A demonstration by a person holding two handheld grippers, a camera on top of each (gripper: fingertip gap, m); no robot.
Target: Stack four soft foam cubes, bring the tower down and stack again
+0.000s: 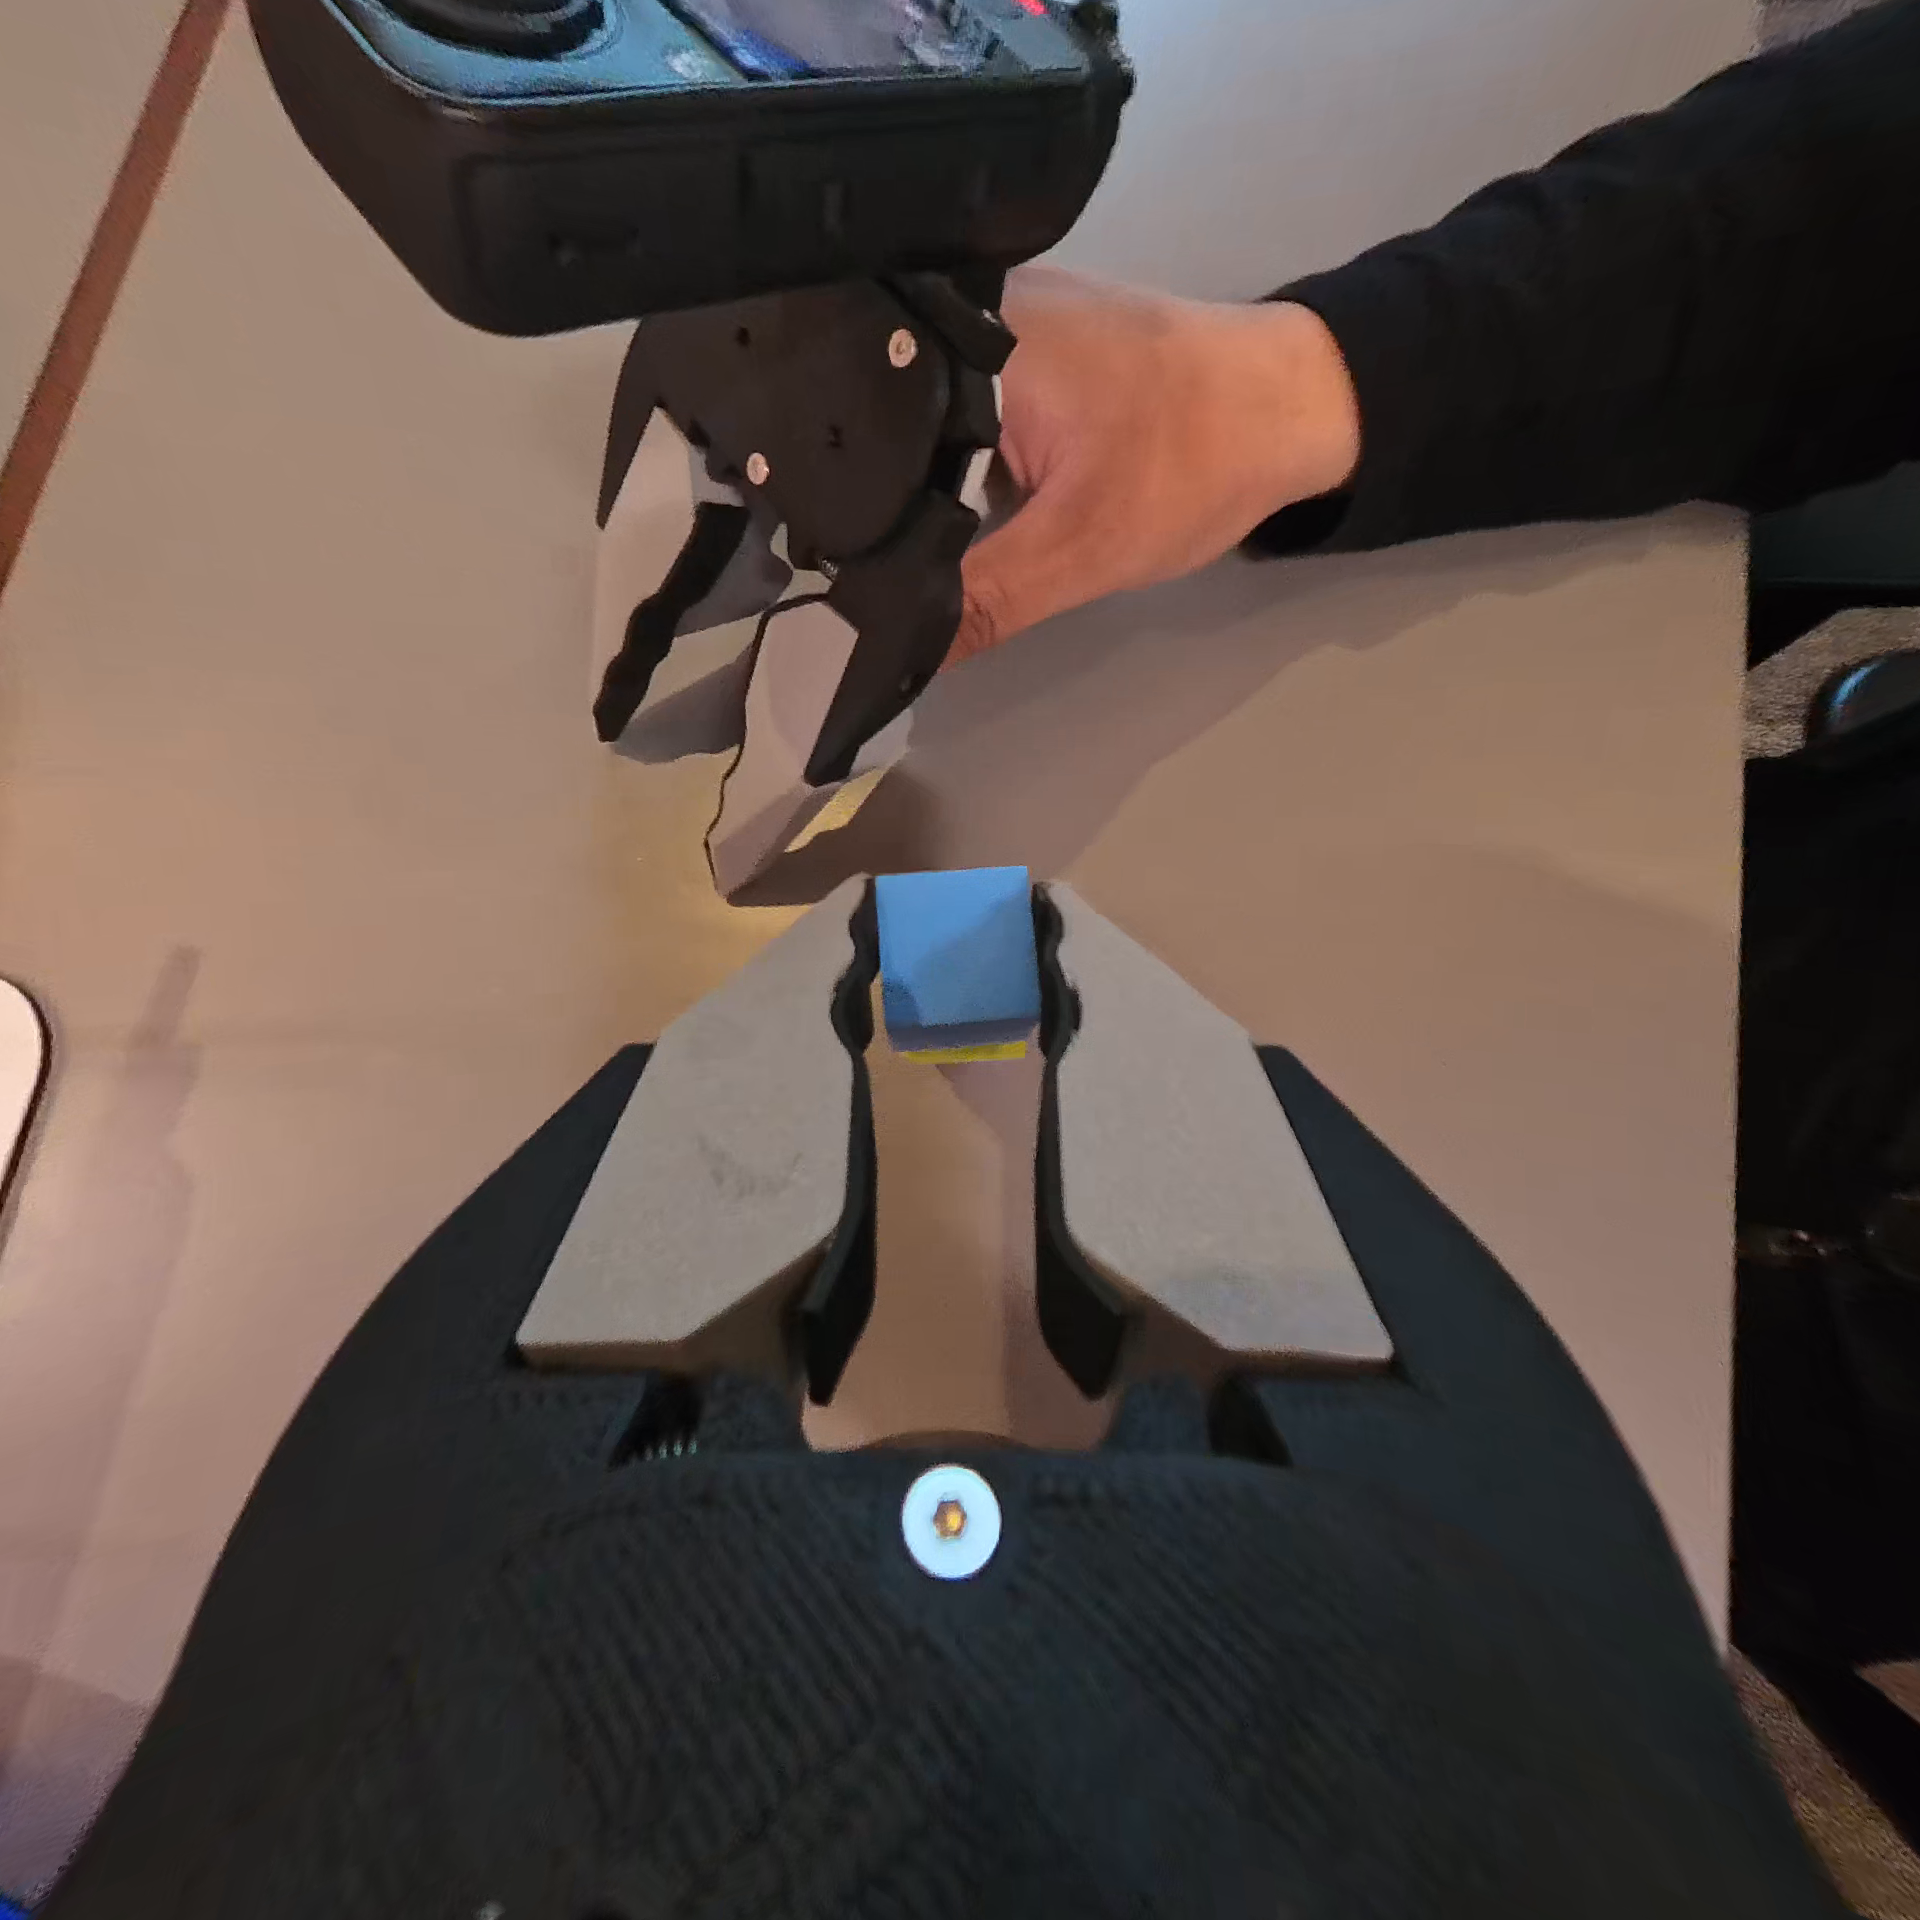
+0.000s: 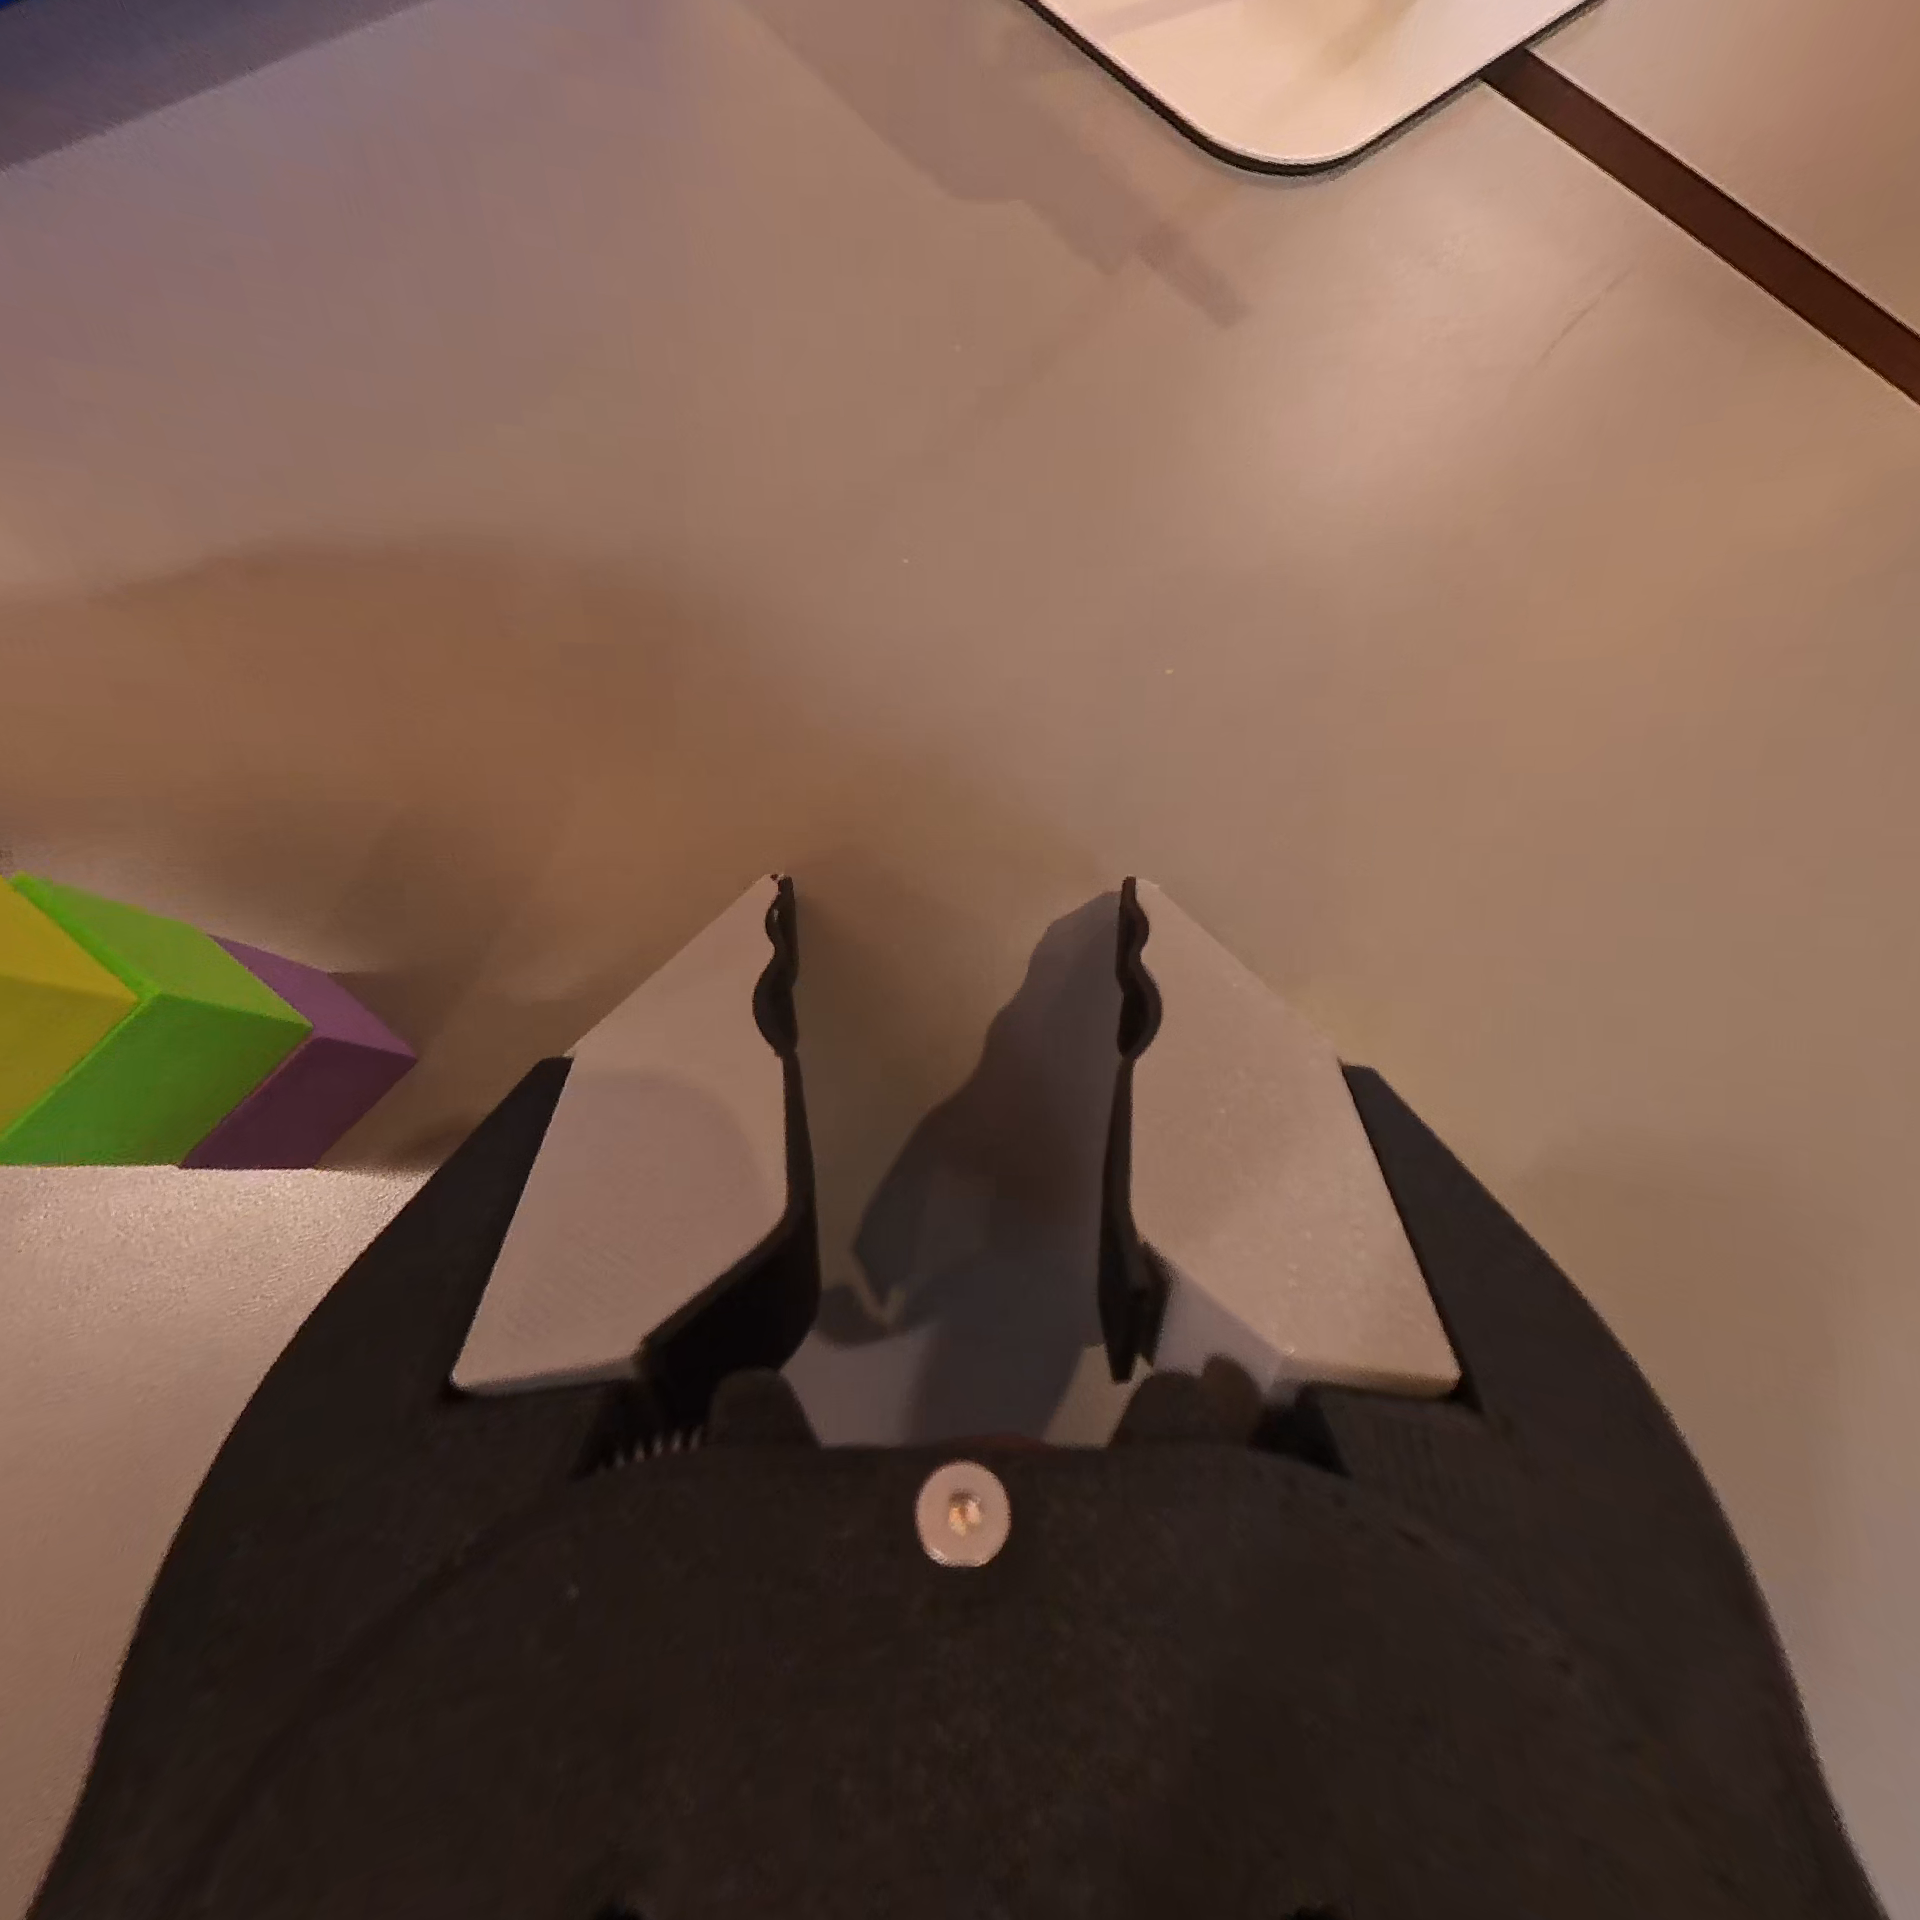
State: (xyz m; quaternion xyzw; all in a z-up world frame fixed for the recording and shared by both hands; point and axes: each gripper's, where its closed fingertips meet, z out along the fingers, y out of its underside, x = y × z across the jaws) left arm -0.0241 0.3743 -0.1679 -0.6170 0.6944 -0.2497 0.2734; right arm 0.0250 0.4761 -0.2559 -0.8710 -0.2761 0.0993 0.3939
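Observation:
My left gripper [image 1: 954,935] is shut on a blue foam cube [image 1: 956,961] held at its fingertips. A thin strip of a yellow cube [image 1: 961,1052] shows just under the blue one; I cannot tell whether they touch. In the right wrist view a tower shows at the left edge, seen from above: yellow cube [image 2: 52,1018] on a green cube [image 2: 177,1049] on a purple cube [image 2: 322,1081]. My right gripper [image 2: 956,894] is open and empty over bare table, to the right of the tower. It also shows in the left wrist view [image 1: 722,748], beyond the blue cube, pointing down.
The beige table [image 1: 312,727] ends at a right edge [image 1: 1740,1039] with dark floor beyond. A white rounded board [image 2: 1299,73] lies on the far side, next to a brown strip [image 2: 1714,239]. A person's hand [image 1: 1143,447] in a black sleeve holds the right gripper.

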